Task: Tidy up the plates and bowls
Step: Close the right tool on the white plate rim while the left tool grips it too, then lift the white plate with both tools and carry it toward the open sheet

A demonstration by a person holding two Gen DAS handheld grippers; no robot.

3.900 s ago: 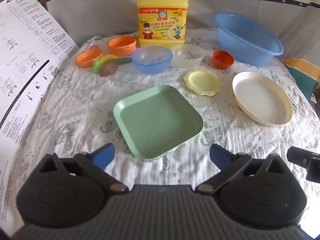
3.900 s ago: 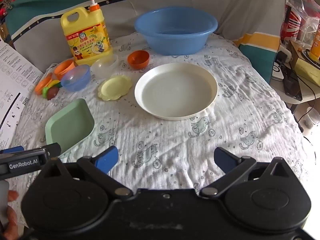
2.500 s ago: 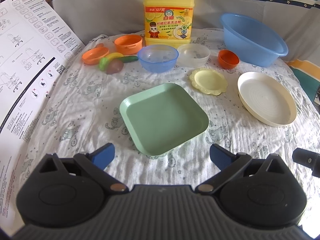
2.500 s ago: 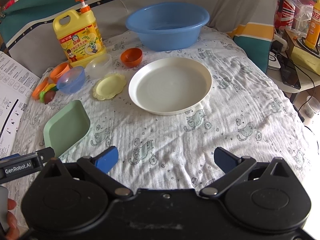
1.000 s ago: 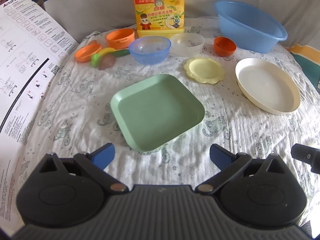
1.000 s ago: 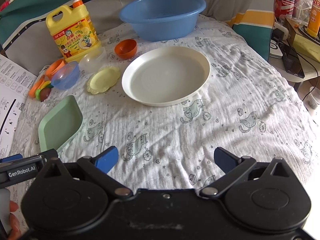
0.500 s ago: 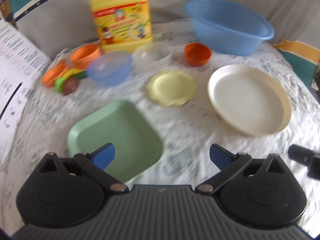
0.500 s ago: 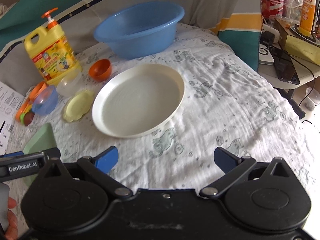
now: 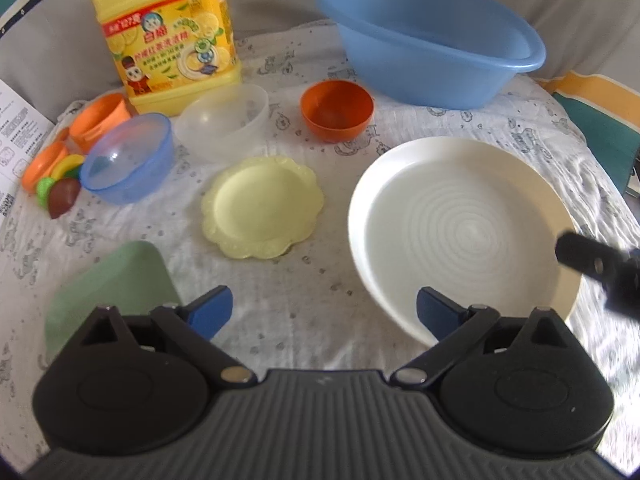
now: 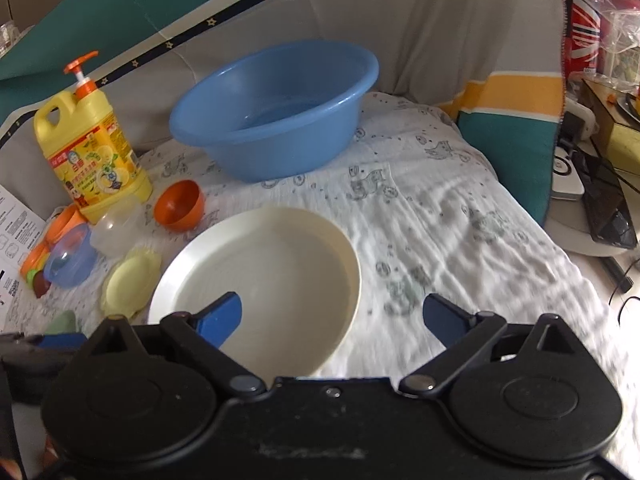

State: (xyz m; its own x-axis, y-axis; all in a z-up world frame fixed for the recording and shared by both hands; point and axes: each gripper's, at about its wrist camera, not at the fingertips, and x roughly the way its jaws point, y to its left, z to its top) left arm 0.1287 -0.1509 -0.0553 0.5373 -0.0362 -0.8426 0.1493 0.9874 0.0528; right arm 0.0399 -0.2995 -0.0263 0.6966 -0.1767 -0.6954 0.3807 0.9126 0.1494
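Plates and bowls lie spread on the patterned cloth [image 9: 280, 320]. White plate [image 9: 460, 224] sits at 3 o'clock of the yellow plate [image 9: 262, 206], a bare strip of cloth between their rims. Left gripper [image 9: 324, 306] and right gripper [image 10: 332, 314] both hold jaws wide apart, empty, the right one over the white plate's near rim. Blue basin [image 9: 432, 48] stands at 12 o'clock, orange bowl [image 9: 337, 110] just beside it.

A lived-in home room. Evidence: printed cloth [image 10: 440, 216] over a soft surface, detergent bottle [image 9: 168, 36], wash basin [image 10: 276, 116], plastic bowls and plates, cluttered side table [image 10: 592, 200] with cables.
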